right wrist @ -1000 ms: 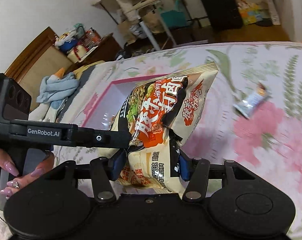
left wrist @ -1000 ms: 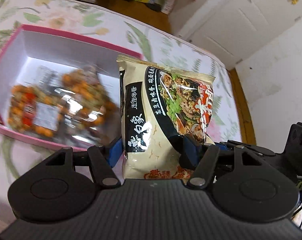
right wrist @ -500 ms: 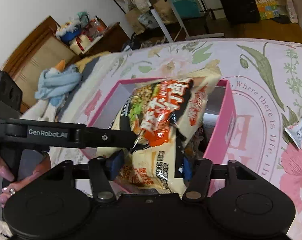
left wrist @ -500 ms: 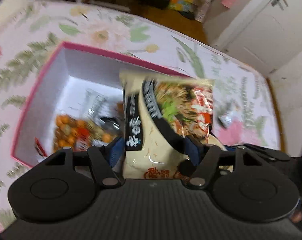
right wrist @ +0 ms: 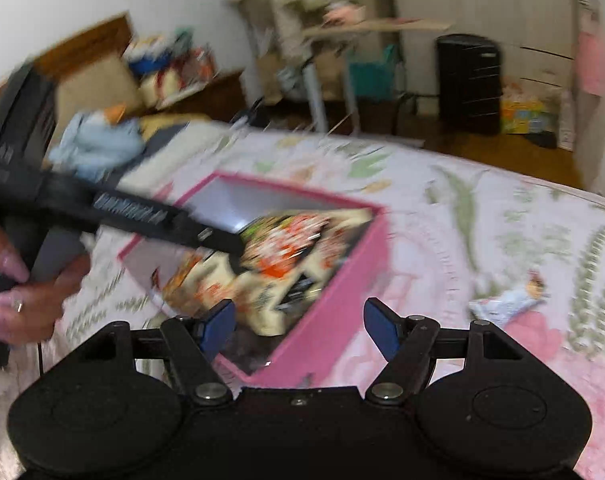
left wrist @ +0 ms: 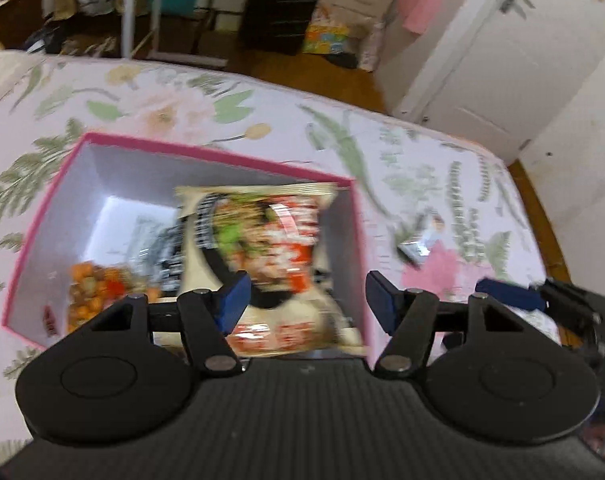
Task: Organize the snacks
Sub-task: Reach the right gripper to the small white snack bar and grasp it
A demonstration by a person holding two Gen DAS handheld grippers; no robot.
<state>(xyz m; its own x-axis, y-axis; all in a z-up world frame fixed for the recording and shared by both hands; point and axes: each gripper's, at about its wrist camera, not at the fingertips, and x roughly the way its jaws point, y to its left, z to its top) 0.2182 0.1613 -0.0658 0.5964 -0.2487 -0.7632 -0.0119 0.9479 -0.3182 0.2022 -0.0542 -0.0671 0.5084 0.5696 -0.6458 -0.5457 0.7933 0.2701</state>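
The cream noodle packet (left wrist: pixel 274 256) lies inside the pink box (left wrist: pixel 42 236), free of both grippers, against the box's right wall. A bag of orange snacks (left wrist: pixel 98 288) lies at the box's left. My left gripper (left wrist: pixel 306 300) is open just above the packet. My right gripper (right wrist: pixel 298 328) is open over the near corner of the pink box (right wrist: pixel 334 304); the noodle packet (right wrist: pixel 282 264) shows blurred inside. The left gripper's body (right wrist: pixel 102 212) crosses the right wrist view from the left.
A small blue-white snack sachet (right wrist: pixel 506 304) lies on the floral cloth right of the box; it also shows in the left wrist view (left wrist: pixel 418 244). The table edge and wooden floor are beyond. A black suitcase (right wrist: pixel 468 84) and clutter stand at the back.
Both grippers held the noodle packet and carried it over the pink box. Both have opened and the packet has dropped into the box.
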